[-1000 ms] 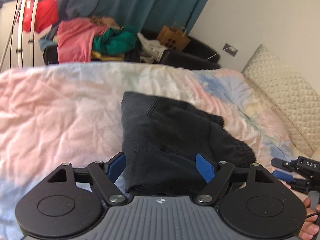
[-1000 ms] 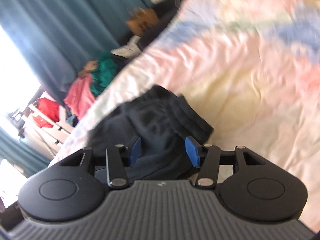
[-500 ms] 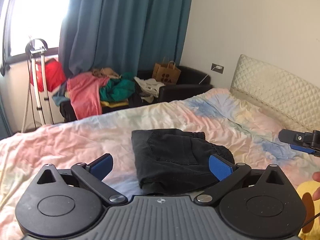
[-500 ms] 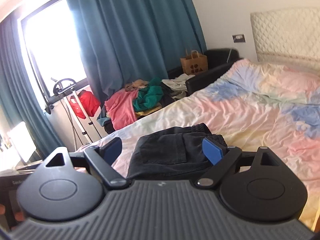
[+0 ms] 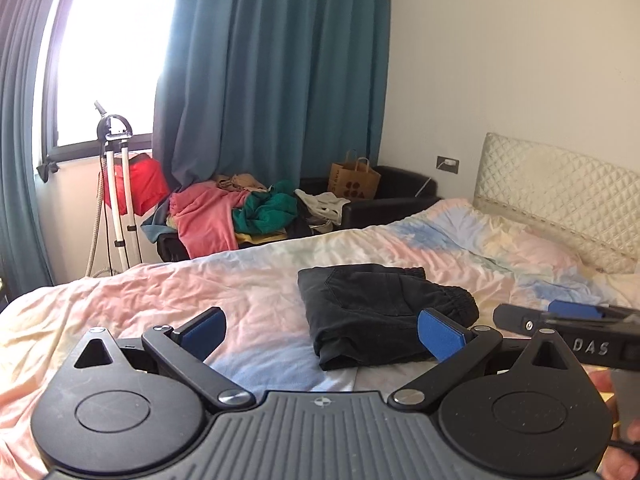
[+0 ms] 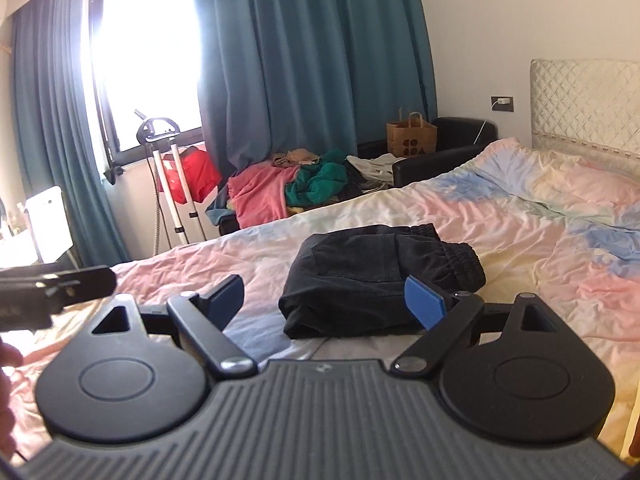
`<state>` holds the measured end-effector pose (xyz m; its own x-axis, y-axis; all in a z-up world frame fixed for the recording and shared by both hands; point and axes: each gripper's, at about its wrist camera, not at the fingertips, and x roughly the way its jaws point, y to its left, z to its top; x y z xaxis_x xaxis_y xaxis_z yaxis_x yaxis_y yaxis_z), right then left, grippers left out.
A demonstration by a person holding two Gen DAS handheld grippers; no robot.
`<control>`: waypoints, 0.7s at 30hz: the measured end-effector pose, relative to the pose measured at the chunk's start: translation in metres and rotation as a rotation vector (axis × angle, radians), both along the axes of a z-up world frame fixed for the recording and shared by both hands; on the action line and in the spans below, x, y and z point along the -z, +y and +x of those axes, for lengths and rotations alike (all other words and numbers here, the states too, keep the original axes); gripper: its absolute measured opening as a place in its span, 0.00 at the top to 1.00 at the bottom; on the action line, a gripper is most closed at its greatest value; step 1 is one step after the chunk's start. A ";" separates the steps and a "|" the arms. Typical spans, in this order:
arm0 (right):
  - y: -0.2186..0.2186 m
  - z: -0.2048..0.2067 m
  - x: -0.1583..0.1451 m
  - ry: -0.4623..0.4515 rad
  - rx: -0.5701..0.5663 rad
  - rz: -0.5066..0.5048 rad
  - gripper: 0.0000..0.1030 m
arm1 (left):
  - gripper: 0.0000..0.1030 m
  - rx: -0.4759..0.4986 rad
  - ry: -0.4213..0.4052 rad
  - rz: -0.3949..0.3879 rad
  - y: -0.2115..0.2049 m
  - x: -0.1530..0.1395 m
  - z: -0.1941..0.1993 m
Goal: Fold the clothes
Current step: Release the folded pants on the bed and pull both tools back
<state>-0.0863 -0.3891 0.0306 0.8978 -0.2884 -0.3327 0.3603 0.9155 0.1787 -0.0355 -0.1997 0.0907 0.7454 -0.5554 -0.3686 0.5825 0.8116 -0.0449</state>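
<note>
A folded black garment [image 5: 376, 312] lies on the pastel bedsheet [image 5: 200, 292], pocket up, elastic waistband to the right. It also shows in the right wrist view [image 6: 372, 280]. My left gripper [image 5: 322, 330] is open and empty, held back from the garment's near edge. My right gripper [image 6: 324, 300] is open and empty, also short of the garment. The right gripper shows at the right edge of the left wrist view [image 5: 568, 316]. The left gripper shows at the left edge of the right wrist view [image 6: 52, 284].
A pile of clothes [image 5: 236, 212] sits on a black sofa beyond the bed. A brown paper bag [image 5: 354, 178] stands on the sofa. A garment steamer stand [image 5: 116, 184] is by the window. A quilted headboard [image 5: 560, 196] is at the right.
Both grippers have pulled back and risen away from the folded garment and opened wider. The garment stays folded on the bed.
</note>
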 end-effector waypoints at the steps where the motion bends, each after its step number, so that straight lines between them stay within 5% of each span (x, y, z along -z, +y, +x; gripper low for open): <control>1: 0.003 -0.001 0.004 -0.005 0.004 0.003 0.14 | 0.00 -0.005 0.002 -0.010 0.006 0.003 -0.001; 21: 0.030 0.009 0.061 0.035 0.179 -0.049 0.14 | 0.00 -0.035 -0.029 -0.017 0.025 0.058 0.001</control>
<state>-0.0776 -0.3594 -0.0307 0.8189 -0.4590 -0.3446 0.5233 0.8437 0.1198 -0.0343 -0.1749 0.0331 0.7745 -0.5350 -0.3376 0.5553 0.8306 -0.0423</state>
